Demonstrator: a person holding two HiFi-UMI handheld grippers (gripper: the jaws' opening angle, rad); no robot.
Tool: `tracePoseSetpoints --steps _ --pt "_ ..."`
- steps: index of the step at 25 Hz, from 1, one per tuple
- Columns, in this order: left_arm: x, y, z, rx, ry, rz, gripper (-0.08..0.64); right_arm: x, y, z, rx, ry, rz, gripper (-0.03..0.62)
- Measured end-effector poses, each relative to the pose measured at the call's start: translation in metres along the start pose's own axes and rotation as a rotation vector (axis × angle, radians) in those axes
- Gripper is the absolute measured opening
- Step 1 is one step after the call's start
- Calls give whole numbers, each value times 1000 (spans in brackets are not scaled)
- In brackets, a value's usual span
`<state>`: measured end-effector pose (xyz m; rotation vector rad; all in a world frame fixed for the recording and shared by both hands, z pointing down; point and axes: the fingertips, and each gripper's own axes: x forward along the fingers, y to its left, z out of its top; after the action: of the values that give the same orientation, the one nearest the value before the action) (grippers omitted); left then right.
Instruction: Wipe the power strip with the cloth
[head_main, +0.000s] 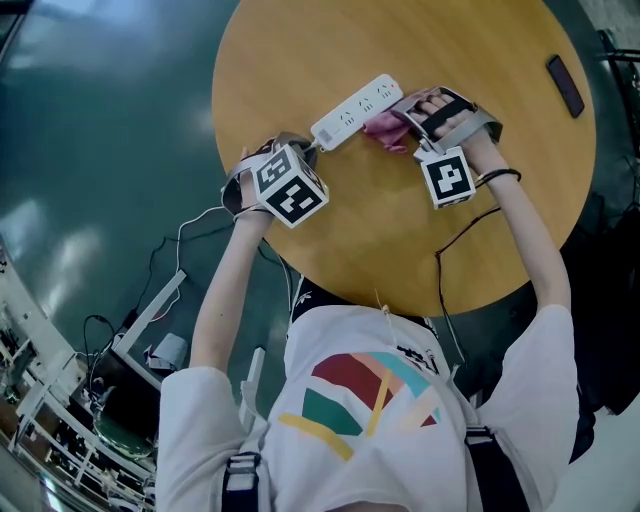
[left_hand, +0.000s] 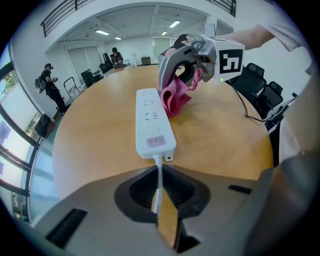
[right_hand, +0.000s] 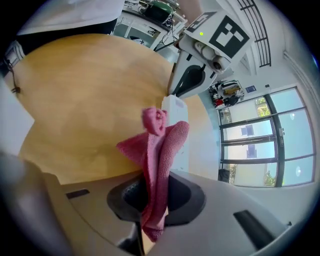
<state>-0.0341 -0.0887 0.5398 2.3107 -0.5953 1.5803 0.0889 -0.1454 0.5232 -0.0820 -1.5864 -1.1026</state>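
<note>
Head view looks down on a round table (head_main: 330, 240) of smooth, honey-coloured wood, standing on a glossy dark green floor (head_main: 100, 120). The power strip (head_main: 357, 111) lies flat on it, a long white plastic bar with rounded corners. Well off to the right of the strip, near the table edge, rests a dark flat object (head_main: 565, 85).

Beyond the strip's far end we see black office chairs (left_hand: 265, 90), and past it the other way, tall windows (right_hand: 255, 135).

Our left gripper (left_hand: 160, 200) has its jaws drawn narrow, pinching the strip's thin white cord (left_hand: 159, 170) just behind the strip. Our right gripper (right_hand: 150, 210) is clamped on the cloth (right_hand: 157, 150), a pink, nubbly, bunched rag that rests against the strip's long side near its far end.
</note>
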Motion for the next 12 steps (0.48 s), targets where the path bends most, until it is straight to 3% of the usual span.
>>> tracePoseSetpoints --steps 7,12 --pt "1 -1 0 -2 10 2 74 2 -6 -30 0 26 -28 40" --pt "1 1 5 -8 10 9 74 1 -5 -64 -36 100 8 40"
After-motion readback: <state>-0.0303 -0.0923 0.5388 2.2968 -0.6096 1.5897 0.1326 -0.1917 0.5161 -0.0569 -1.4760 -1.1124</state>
